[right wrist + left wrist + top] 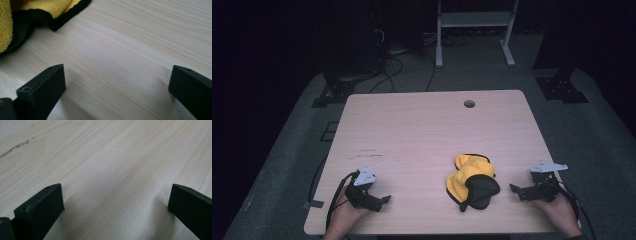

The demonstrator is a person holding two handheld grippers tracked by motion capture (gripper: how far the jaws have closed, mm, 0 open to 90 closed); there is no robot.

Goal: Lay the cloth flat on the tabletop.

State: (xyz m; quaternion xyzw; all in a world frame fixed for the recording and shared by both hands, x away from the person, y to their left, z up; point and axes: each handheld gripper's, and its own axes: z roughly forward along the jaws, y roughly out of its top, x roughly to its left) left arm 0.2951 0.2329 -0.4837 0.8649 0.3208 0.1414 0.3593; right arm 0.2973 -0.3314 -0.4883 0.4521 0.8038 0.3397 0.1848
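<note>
A pale wooden table (pixel 422 130) spans the middle of the high view. A crumpled yellow cloth with black edging (pixel 472 181) lies lower centre-right. Hands enter from the bottom corners — the left gripper (pixel 384 199) lower left, the right gripper (pixel 513 189) lower right, both low over bare wood, jaws spread wide, holding nothing.

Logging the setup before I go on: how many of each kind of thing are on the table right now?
Cloth, yellow with black edging, crumpled: 1
Grippers, both open and empty: 2 (left gripper, right gripper)
Total: 3
</note>
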